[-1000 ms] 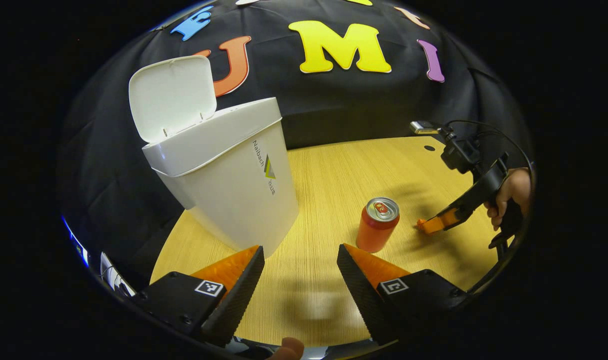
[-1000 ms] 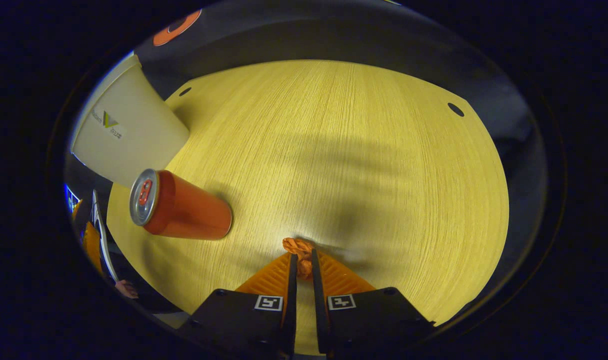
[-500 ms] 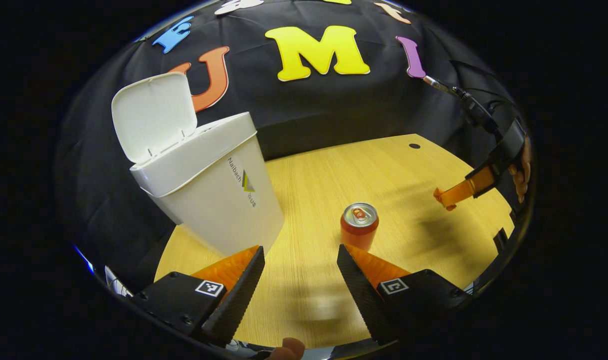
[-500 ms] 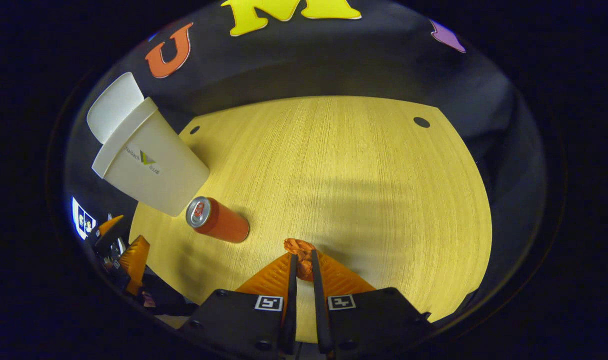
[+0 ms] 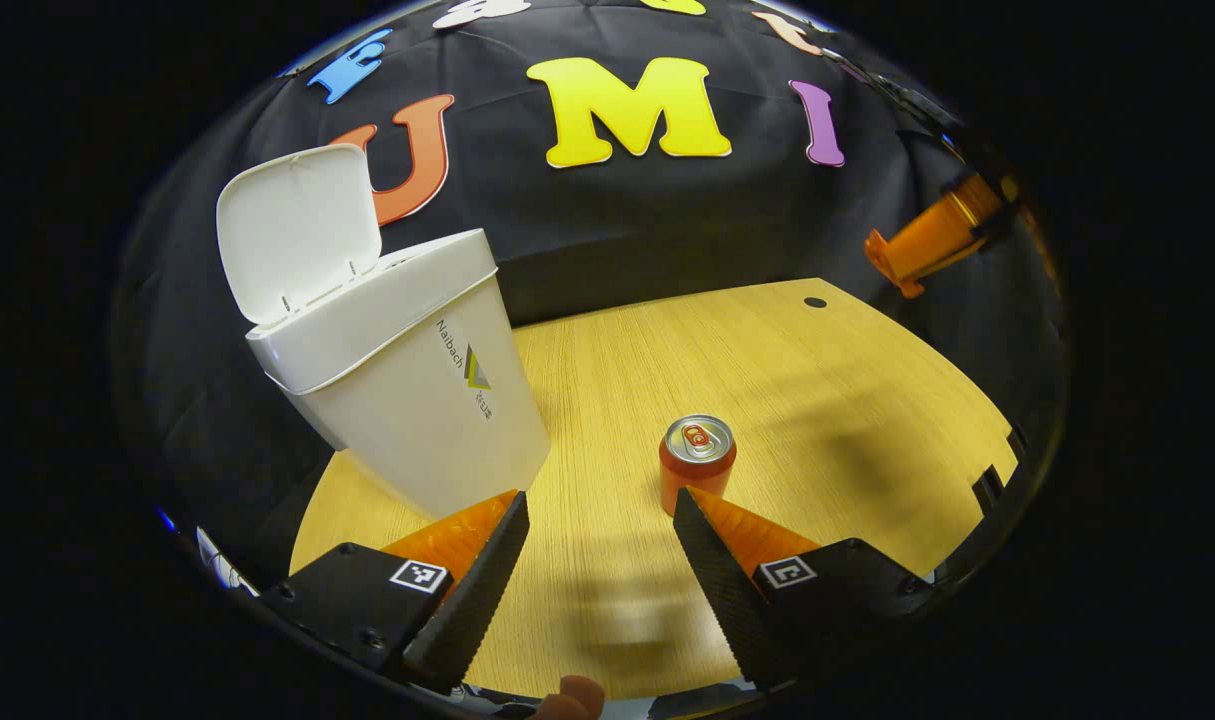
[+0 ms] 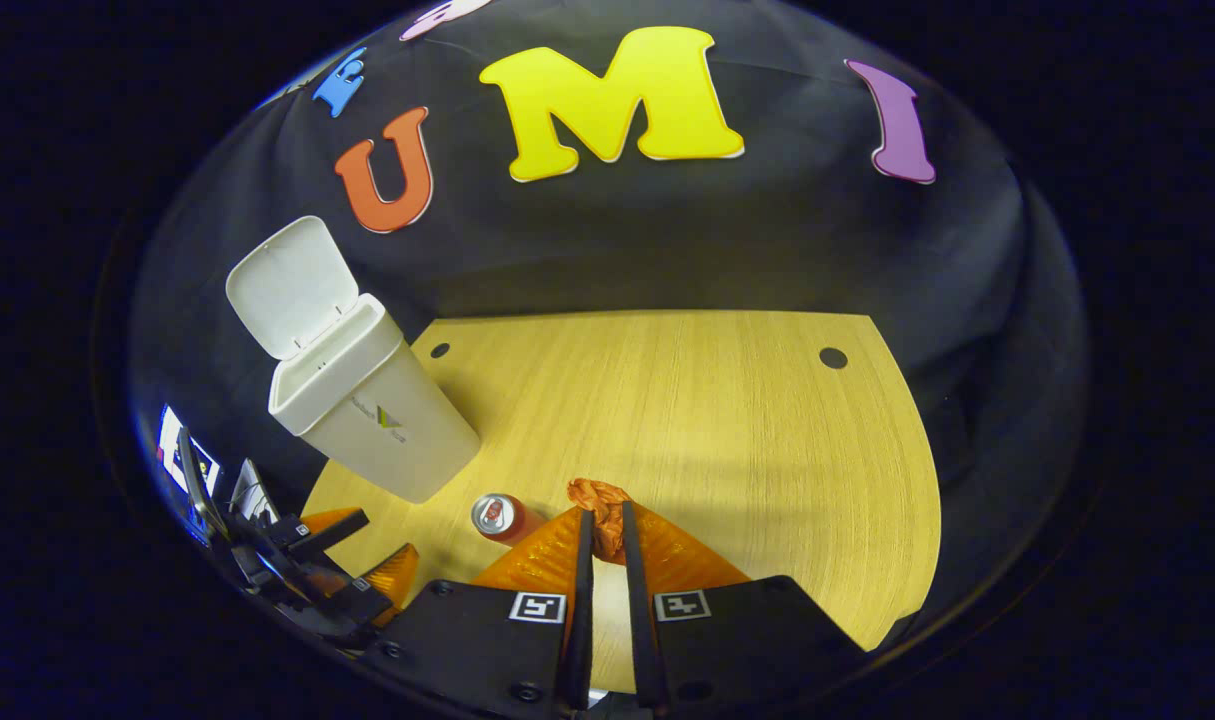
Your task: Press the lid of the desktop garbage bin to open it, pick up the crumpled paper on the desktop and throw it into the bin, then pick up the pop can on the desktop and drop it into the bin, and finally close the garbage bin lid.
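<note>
Left gripper view: wood-grain table (image 5: 767, 360) under black cloth. Garbage bin (image 5: 407, 400) at left of frame, lid (image 5: 297, 230) hinged up, so the opening step reads as done. Pop can (image 5: 697, 465) upright at lower centre, just beyond the left tongs (image 5: 600, 525), which are spread wide and empty. Right tongs (image 5: 892, 255) at upper right, raised off the table.

Right gripper view: right tongs (image 6: 604, 525) narrow, pinching the crumpled paper (image 6: 599, 497), a small orange wad bulging past the tips, lower centre. Bin (image 6: 367, 420) at left, mouth open. Judged step: carrying paper to bin. Next move calls for travel left over the mouth, then release.
</note>
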The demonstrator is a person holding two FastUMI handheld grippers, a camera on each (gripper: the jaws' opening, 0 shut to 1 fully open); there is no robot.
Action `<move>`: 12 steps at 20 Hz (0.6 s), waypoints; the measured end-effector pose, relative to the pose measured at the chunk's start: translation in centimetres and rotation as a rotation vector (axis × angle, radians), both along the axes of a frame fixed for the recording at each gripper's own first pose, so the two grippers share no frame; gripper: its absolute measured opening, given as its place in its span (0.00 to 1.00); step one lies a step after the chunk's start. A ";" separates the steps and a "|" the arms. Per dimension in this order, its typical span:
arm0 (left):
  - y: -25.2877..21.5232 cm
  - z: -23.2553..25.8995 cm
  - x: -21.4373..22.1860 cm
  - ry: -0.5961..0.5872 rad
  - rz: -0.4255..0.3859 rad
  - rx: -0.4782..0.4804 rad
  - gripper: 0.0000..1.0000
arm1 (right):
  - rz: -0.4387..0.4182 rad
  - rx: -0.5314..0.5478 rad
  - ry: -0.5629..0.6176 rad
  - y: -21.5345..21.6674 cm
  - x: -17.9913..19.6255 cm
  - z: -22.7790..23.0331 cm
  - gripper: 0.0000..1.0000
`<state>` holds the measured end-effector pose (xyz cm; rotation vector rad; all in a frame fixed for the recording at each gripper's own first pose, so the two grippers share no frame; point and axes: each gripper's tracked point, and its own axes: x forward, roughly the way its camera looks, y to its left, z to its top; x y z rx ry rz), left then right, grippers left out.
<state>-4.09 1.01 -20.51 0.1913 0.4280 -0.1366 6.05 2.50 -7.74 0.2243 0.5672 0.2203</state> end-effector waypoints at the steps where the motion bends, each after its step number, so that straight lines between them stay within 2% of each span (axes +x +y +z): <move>1: 0.5 0.0 0.0 -0.002 0.000 0.008 0.97 | 0.010 0.000 -0.021 0.6 0.5 1.4 0.18; 5: 2.2 -0.6 -0.4 0.019 0.018 -0.018 0.97 | 0.062 0.003 -0.118 4.3 2.7 6.4 0.17; 8: 3.8 -1.0 -0.7 0.031 0.033 -0.035 0.97 | 0.120 0.017 -0.159 8.6 3.8 9.4 0.15; 12: 5.9 -1.2 -0.8 0.027 0.041 -0.056 0.98 | 0.214 0.010 -0.200 15.3 4.9 12.3 0.17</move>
